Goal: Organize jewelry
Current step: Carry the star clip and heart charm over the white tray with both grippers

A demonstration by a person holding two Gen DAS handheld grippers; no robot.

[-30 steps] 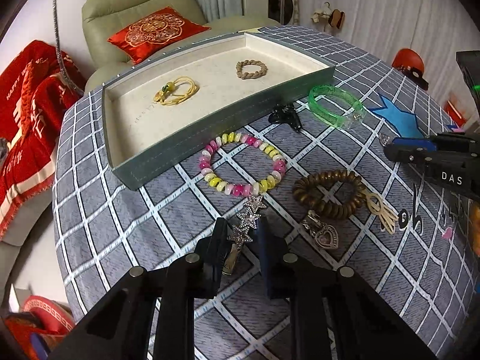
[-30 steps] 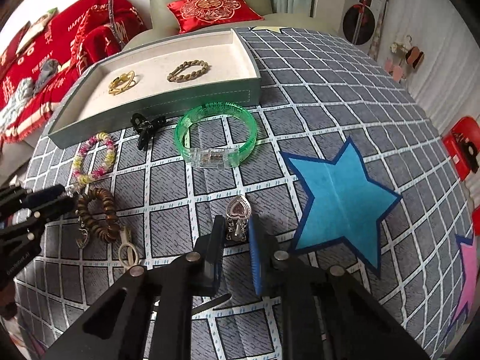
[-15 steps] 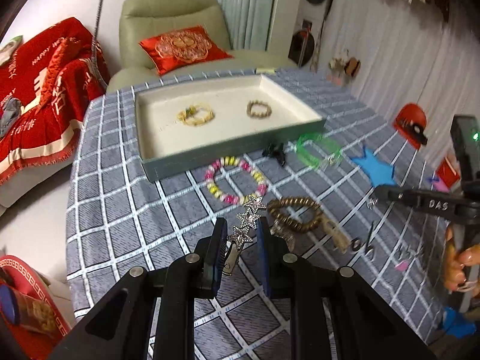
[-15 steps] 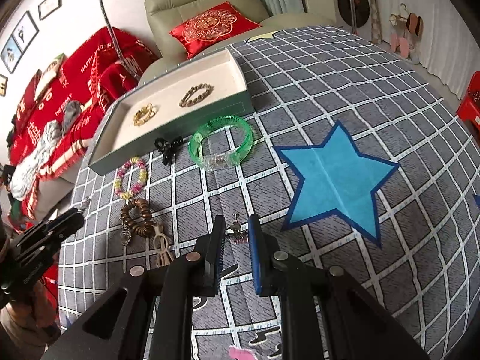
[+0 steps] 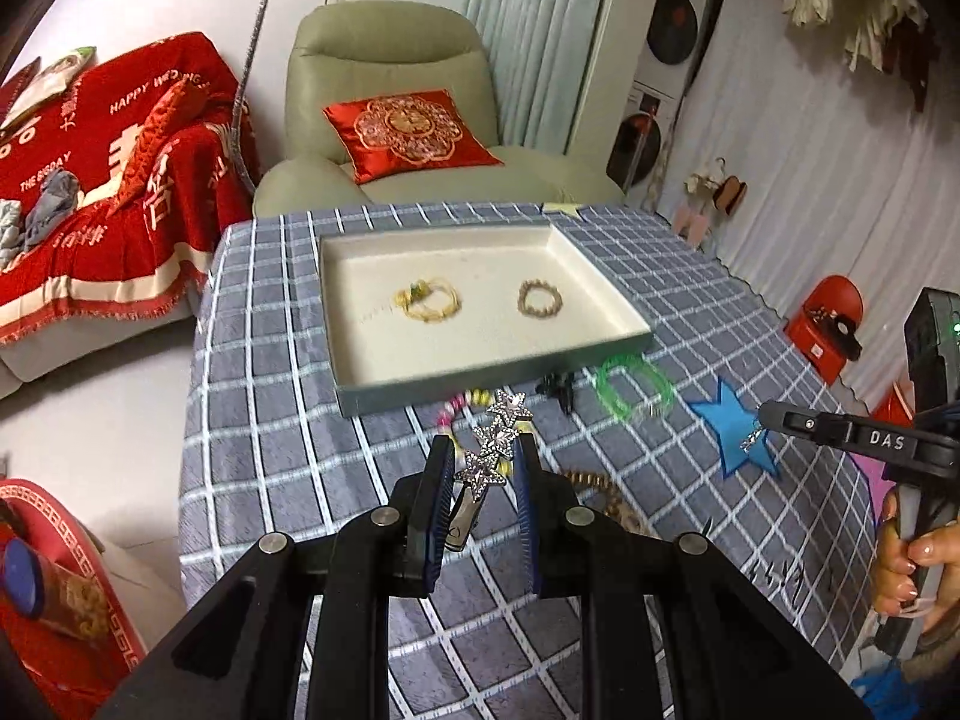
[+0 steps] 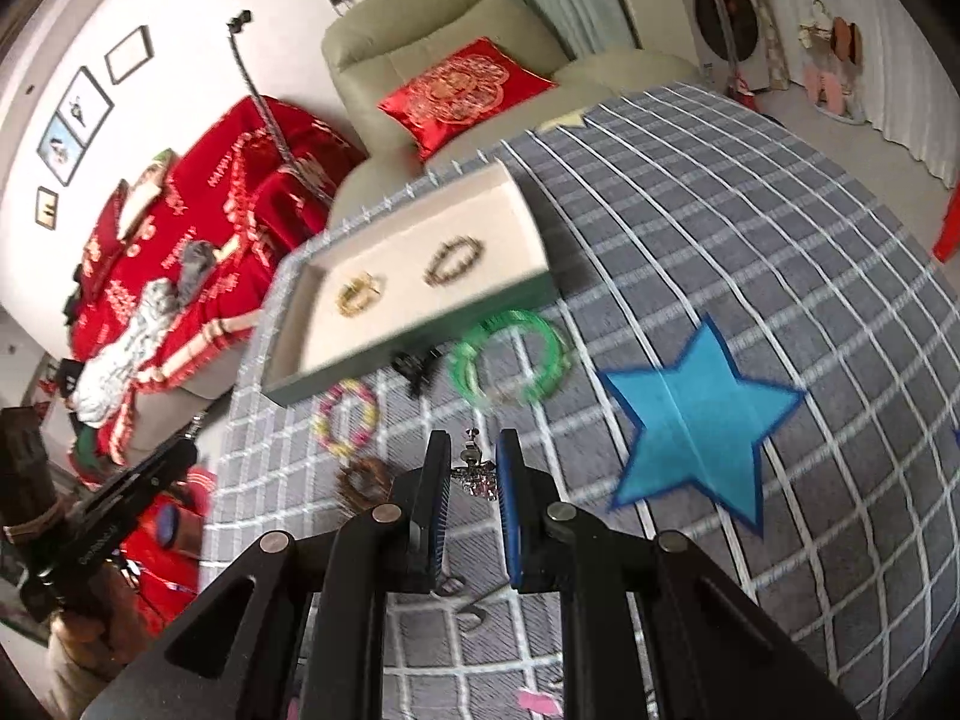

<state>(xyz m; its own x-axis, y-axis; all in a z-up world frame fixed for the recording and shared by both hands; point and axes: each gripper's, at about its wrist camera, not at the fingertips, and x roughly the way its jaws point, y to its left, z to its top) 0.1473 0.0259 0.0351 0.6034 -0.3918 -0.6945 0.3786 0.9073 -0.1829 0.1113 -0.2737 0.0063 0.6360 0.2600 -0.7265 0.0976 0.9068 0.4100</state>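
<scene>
- Left hand-held gripper (image 5: 478, 468) up off the worktop (image 5: 270, 420), fingers closed on a star hair clip (image 5: 493, 447) of three glittering stars, stars poking out past the fingertips.
- Right hand-held gripper (image 6: 473, 468) also raised, narrowed around a small silver pendant clip (image 6: 475, 474); seen from the left wrist view as a tiny dangling charm at its tip.
- Tray (image 5: 624, 341) lying on the checked grey cloth toward the armchair (image 5: 384, 60), cream lining, grey-green walls.
- Inside the tray: yellow cord bracelet (image 5: 429, 300) to the left, brown bead bracelet (image 5: 540, 299) to the right, well apart from each other.
- Just outside the tray's near wall: black claw clip (image 5: 558, 389), touching or nearly touching the wall, hard to tell.
- Green bangle (image 5: 633, 387) beside the claw clip, flat on the cloth.
- Pink and yellow bead bracelet (image 6: 348, 417) near the tray's near corner, partly hidden behind the stars in the left view.
- Dark wooden bead bracelet (image 6: 363, 477) on the cloth close to the right gripper's left finger, blurred.
- Blue star patch (image 6: 699, 420) on the cloth to the right of the green bangle.
- Red cushion (image 5: 411, 132) sitting on the armchair behind the worktop.
</scene>
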